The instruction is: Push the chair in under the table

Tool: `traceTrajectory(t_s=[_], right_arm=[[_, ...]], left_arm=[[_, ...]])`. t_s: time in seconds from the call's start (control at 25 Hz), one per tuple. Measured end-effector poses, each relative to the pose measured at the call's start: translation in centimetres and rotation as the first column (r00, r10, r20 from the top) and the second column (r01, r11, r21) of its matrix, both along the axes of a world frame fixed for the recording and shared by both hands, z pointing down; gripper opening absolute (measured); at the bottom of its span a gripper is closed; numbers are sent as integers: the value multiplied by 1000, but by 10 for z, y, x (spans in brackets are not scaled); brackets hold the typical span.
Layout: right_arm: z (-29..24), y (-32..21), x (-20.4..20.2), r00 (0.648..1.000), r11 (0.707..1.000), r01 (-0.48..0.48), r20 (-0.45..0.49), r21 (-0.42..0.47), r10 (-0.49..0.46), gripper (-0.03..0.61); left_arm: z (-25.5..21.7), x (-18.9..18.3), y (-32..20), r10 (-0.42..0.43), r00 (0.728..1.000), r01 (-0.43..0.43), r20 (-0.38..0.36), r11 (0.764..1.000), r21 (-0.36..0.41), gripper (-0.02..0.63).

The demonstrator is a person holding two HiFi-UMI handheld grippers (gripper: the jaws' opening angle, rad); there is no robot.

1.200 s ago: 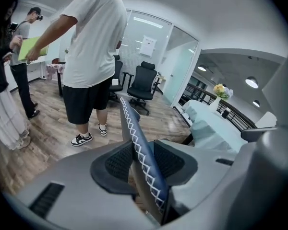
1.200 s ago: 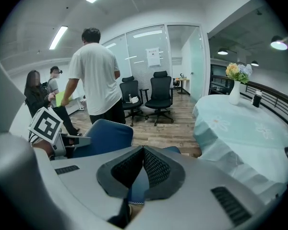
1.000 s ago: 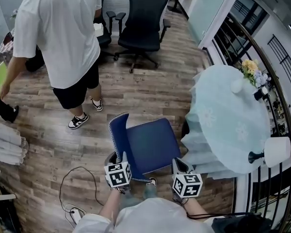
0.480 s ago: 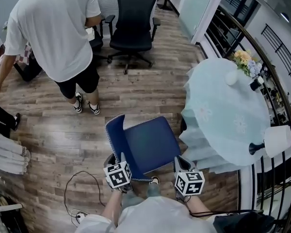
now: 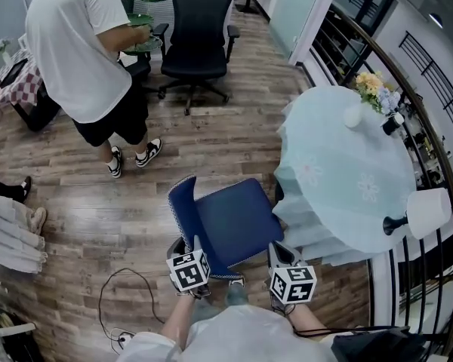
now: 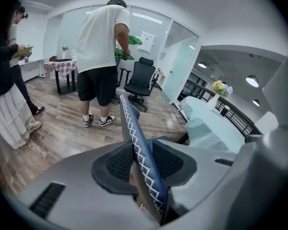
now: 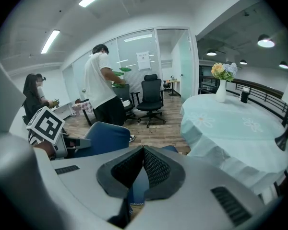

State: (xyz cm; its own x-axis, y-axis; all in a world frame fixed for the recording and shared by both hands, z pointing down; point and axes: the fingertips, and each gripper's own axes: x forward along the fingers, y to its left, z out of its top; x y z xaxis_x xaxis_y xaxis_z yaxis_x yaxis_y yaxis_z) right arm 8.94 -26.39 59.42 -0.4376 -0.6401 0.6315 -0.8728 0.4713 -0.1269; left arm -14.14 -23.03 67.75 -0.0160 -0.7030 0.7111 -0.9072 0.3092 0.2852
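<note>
Round bench draped in a pale blue cloth, blue chair stood on the wooden floor just beside it, seat corner met by the cloth's hem, left gripper jaws clamped on the chair's backrest edge, right gripper jaws closed together by the seat.

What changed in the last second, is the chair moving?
The chair has edged slightly toward the table, narrowing the gap. The bystander stepped away. The left gripper stays shut on the backrest; the right gripper stays at the chair's rear.
</note>
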Motion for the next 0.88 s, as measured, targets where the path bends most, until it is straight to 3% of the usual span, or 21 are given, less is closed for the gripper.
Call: traceTrajectory(t_s=[0.48, 0.88], right_arm=[[1, -6, 43, 996, 996, -91, -10, -6, 91, 17], [10, -9, 80, 994, 994, -109, -6, -27, 109, 17]], left_arm=[[-1, 55, -34, 57, 998, -57, -7, 998, 10, 124], [-1, 85, -47, 42, 999, -42, 9, 999, 2, 123]])
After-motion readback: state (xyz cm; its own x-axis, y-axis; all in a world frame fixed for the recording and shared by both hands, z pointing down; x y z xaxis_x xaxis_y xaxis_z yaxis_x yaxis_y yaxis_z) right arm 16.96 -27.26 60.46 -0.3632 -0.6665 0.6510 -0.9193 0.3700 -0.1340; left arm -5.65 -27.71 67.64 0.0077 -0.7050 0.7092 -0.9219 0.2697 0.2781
